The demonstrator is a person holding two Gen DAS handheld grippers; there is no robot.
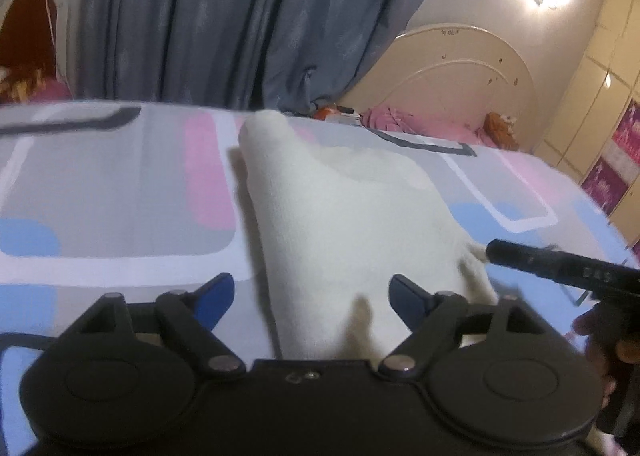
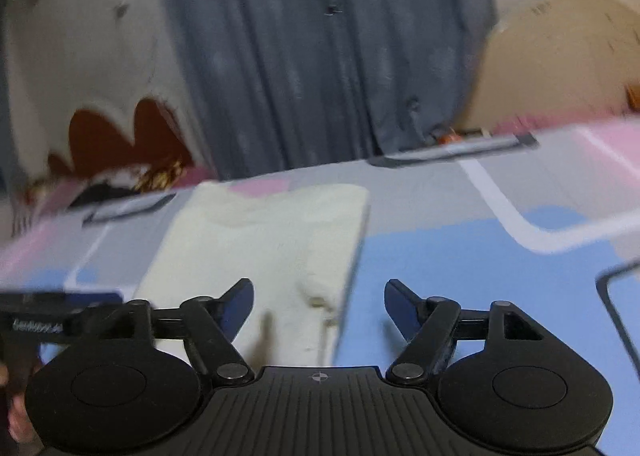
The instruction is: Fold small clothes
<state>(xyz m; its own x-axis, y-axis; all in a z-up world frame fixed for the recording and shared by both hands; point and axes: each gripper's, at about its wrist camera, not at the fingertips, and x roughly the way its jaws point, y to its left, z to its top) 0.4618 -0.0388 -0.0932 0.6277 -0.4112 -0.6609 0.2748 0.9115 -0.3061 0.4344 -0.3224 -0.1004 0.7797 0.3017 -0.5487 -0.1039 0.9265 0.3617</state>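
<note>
Bed (image 1: 120,192) covered by a sheet (image 2: 460,256) printed in grey, pink, light-blue and white rounded blocks with dark outlines. One cream garment (image 1: 344,224) lies flat on the sheet, folded lengthwise into a long strip with a straight right edge in the right wrist view. At the far end, near the cream headboard (image 1: 452,68), pink bedding (image 1: 404,122) lies bunched.
</note>
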